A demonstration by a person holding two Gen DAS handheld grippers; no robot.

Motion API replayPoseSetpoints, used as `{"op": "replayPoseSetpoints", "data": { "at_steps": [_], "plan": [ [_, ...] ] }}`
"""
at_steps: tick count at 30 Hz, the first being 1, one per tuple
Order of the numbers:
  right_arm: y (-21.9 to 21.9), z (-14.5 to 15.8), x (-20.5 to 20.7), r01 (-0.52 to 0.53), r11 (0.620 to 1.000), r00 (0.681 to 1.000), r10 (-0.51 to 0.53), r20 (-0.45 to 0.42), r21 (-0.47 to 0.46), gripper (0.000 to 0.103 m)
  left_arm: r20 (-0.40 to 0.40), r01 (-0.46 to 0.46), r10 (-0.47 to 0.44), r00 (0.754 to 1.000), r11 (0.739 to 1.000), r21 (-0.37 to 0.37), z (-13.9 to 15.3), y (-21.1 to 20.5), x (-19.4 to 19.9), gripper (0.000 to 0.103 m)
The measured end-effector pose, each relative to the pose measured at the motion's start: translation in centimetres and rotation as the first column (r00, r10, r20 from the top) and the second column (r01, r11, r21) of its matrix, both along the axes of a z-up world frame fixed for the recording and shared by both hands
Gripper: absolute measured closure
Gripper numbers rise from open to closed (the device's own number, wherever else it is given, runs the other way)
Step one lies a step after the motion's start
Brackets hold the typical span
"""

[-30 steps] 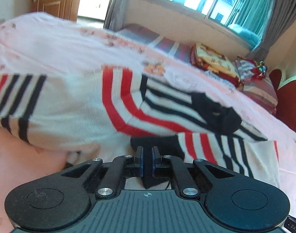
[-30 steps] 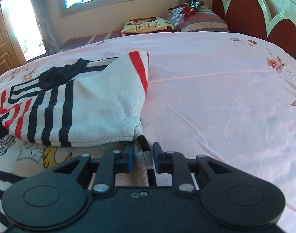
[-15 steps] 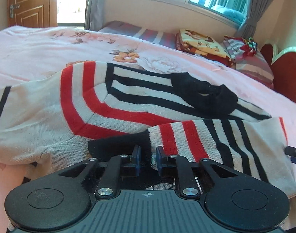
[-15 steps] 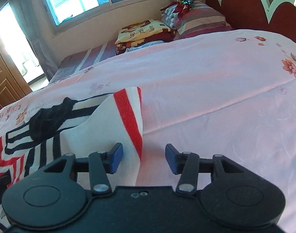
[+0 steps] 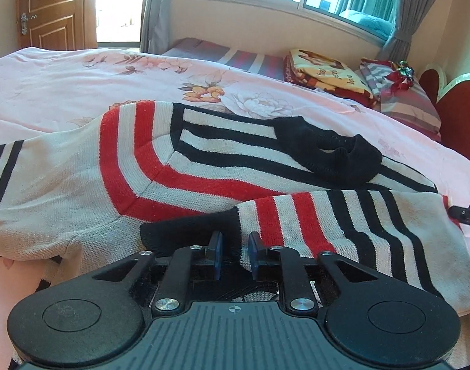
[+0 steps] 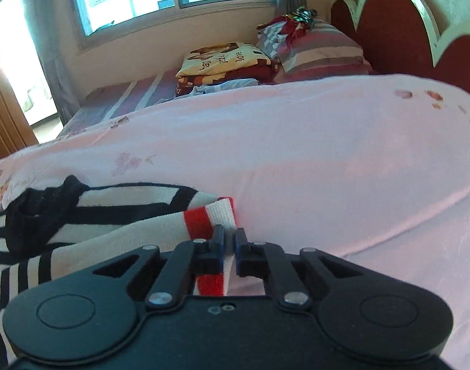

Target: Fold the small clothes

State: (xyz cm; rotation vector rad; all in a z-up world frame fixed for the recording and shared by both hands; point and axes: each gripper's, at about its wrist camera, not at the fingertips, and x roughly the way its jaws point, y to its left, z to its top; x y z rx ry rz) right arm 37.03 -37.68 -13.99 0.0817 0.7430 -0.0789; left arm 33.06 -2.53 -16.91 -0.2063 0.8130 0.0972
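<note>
A small white knit sweater [image 5: 80, 178] with red and black stripes and a black collar [image 5: 327, 154] lies on the pink bed. Its right sleeve [image 5: 343, 225] is folded across the body, black cuff [image 5: 188, 231] nearest me. My left gripper [image 5: 234, 246] sits low at that cuff, jaws slightly apart, the cuff edge between them. In the right wrist view the sweater [image 6: 111, 225] lies at lower left; my right gripper [image 6: 229, 240] is shut on its red-striped edge [image 6: 204, 219].
The pink floral bedsheet [image 6: 327, 169] spreads wide to the right. Folded blankets [image 6: 222, 61] and striped pillows [image 6: 321, 52] lie at the far end by the red headboard [image 6: 404, 40]. The right gripper's tip [image 5: 469, 214] shows at the left view's right edge.
My left gripper lowered the sleeve onto the body and its jaws opened slightly. My right gripper let go, opened wide, then shut again on the sweater's red-striped edge.
</note>
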Motion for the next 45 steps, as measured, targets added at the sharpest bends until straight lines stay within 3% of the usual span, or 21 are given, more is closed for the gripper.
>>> {"op": "replayPoseSetpoints", "data": {
  "at_steps": [1, 3, 4, 5, 7, 8, 9, 10, 11, 13, 16, 18, 21, 23, 27, 30, 37, 40, 45],
  "plan": [
    [0.1, 0.6, -0.5, 0.001, 1.0, 1.0, -0.001, 0.017, -0.003, 0.082, -0.003, -0.007, 0.007, 1.0, 1.0, -0.002, 0.4, -0.1, 0.0, 0.084],
    [0.3, 1.8, -1.7, -0.008, 1.0, 0.999, 0.006, 0.052, 0.026, 0.08, 0.012, 0.0, 0.0, 1.0, 1.0, -0.009, 1.0, -0.3, -0.2, 0.083],
    [0.8, 2.3, -2.2, -0.028, 0.999, 0.998, 0.026, 0.061, 0.035, 0.08, 0.019, 0.007, -0.007, 1.0, 1.0, -0.007, 1.1, -0.5, -0.2, 0.073],
    [1.6, 2.5, -2.6, -0.061, 0.998, 0.996, 0.058, 0.063, 0.032, 0.08, 0.022, 0.016, -0.016, 1.0, 1.0, 0.001, 1.1, -0.8, -0.1, 0.048],
    [3.5, 2.1, -2.9, -0.122, 0.992, 0.991, 0.122, 0.049, -0.013, 0.082, 0.019, 0.004, -0.004, 1.0, 1.0, 0.022, 0.6, -1.1, 0.1, 0.015],
    [4.3, 1.4, -2.7, -0.139, 0.989, 0.99, 0.14, 0.024, -0.045, 0.083, 0.001, -0.003, 0.003, 1.0, 0.999, 0.037, 0.0, -1.0, 0.3, 0.013],
    [4.7, 0.3, -2.2, -0.138, 0.988, 0.99, 0.137, -0.019, -0.074, 0.083, -0.024, 0.001, 0.001, 1.0, 0.998, 0.055, -0.7, -1.0, 0.5, 0.013],
    [4.7, -0.6, -1.9, -0.135, 0.986, 0.991, 0.132, -0.035, -0.096, 0.084, 0.001, 0.02, -0.02, 1.0, 0.997, 0.077, -1.0, -1.0, 0.2, 0.012],
    [4.9, -1.0, -2.1, -0.138, 0.982, 0.99, 0.139, -0.004, -0.132, 0.084, 0.005, 0.034, -0.035, 0.999, 0.995, 0.094, -1.1, -1.0, 0.0, 0.012],
    [5.5, -0.1, -2.3, -0.132, 0.978, 0.991, 0.131, -0.021, -0.164, 0.084, -0.009, 0.033, -0.032, 0.999, 0.995, 0.099, -0.6, -0.8, -0.3, 0.012],
    [6.7, 2.1, -4.5, -0.161, 0.982, 0.986, 0.164, 0.023, -0.095, 0.081, -0.012, -0.006, 0.007, 1.0, 0.999, 0.054, 0.4, 0.3, -1.3, 0.012],
    [8.2, 2.1, -6.0, -0.217, 0.972, 0.976, 0.218, 0.0, -0.084, 0.079, -0.024, -0.015, 0.016, 1.0, 0.999, 0.051, 0.5, 1.1, -2.2, 0.012],
    [10.1, -0.1, -7.1, -0.268, 0.956, 0.962, 0.259, -0.085, -0.12, 0.078, -0.079, -0.051, 0.054, 0.995, 0.998, 0.043, -0.3, 3.2, -3.5, 0.012],
    [10.7, 0.2, -8.1, -0.262, 0.952, 0.965, 0.255, -0.066, -0.156, 0.078, -0.081, -0.097, 0.097, 0.992, 0.995, -0.001, -0.1, 5.3, -4.8, 0.012],
    [11.4, 2.7, -9.8, -0.261, 0.964, 0.965, 0.26, -0.015, -0.051, 0.071, -0.101, -0.205, 0.201, 0.974, 0.979, -0.026, 0.5, 9.7, -7.1, 0.012],
    [12.8, 3.9, -11.3, -0.276, 0.961, 0.961, 0.276, 0.017, -0.008, 0.065, -0.122, -0.283, 0.272, 0.955, 0.955, -0.087, 0.3, 13.9, -8.7, 0.012],
    [18.1, 4.4, -15.0, -0.298, 0.954, 0.954, 0.298, 0.026, -0.008, 0.056, -0.118, -0.438, 0.422, 0.899, 0.871, -0.224, -1.2, 24.1, -12.4, 0.012],
    [20.3, 4.1, -16.0, -0.288, 0.958, 0.958, 0.288, 0.006, -0.008, 0.051, -0.126, -0.473, 0.459, 0.879, 0.811, -0.346, -2.5, 28.4, -13.2, 0.012],
    [24.3, 3.3, -16.0, -0.273, 0.962, 0.962, 0.273, -0.011, -0.017, 0.048, -0.067, -0.435, 0.456, 0.887, 0.78, -0.449, -3.8, 32.6, -12.0, 0.012]
  ]
}}
